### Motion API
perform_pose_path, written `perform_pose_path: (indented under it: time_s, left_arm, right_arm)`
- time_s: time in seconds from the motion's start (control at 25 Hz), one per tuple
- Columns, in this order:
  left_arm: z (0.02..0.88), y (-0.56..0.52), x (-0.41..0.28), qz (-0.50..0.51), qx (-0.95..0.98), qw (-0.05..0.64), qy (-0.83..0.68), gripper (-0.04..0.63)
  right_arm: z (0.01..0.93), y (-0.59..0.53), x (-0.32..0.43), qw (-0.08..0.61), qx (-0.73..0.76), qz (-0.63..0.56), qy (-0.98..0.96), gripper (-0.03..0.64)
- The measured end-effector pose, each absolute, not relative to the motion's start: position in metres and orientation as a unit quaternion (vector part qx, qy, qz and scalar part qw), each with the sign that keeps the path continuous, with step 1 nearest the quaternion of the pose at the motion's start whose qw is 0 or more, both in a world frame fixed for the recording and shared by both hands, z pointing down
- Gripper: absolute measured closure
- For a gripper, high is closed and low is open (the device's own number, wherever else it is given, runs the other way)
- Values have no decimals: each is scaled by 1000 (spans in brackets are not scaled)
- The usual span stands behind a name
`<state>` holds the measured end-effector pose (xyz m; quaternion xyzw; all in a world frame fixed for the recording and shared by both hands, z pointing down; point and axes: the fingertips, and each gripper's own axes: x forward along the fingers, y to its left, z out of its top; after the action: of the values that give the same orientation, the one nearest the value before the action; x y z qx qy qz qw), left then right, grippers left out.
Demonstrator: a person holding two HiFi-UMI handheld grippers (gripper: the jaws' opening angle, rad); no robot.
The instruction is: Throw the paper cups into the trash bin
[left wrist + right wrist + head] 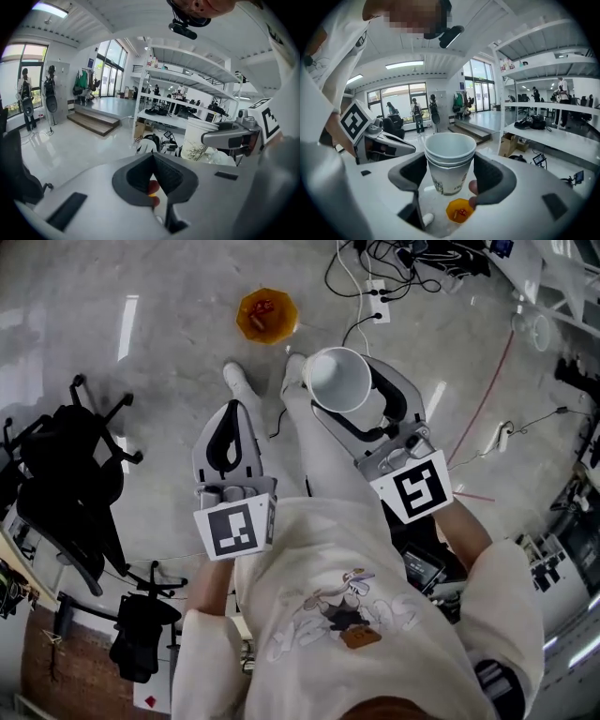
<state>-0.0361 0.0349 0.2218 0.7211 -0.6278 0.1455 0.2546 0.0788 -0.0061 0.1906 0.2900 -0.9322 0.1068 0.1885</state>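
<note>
Paper cups (336,381) sit nested as one stack, mouth up, clamped between the pads of the right gripper (339,371). In the right gripper view the paper cups (449,161) show at least two rolled rims one inside the other, and the right gripper (450,169) presses on the outer wall a little below those rims, a jaw on each side. The left gripper (239,413) carries nothing. Its jaws meet at the tips, and in its own view the left gripper (153,165) shows the two dark pads drawn together into a closed V.

On the pale floor, ahead of the person's feet and well apart from the stack, stands the orange trash bin (267,315). The right gripper view shows the trash bin (459,211) just under the stack's base, so the jaws seem aimed roughly at it.

These cups should weigh next to nothing and have thin, soft walls — a hard squeeze would likely buckle them. The rolled rim is probably the stiffest part, so the present hold just below it looks sensible. The nested cups may slide apart on release, and anything this light could drift or bounce off the bin's edge — a low drop close over the opening looks safer.
</note>
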Motion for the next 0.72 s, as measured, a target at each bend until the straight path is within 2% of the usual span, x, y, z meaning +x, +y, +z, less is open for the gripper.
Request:
perform_pose_path:
  time_s: [0.36, 0.72]
  left_arm:
    - [387, 0, -62, 179, 687, 277, -648, 592]
    - [568, -12, -82, 263, 675, 276, -632, 592]
  right_arm:
    - [361, -42, 40, 276, 244, 117, -922, 296]
    - [528, -58, 25, 311, 243, 110, -912, 296]
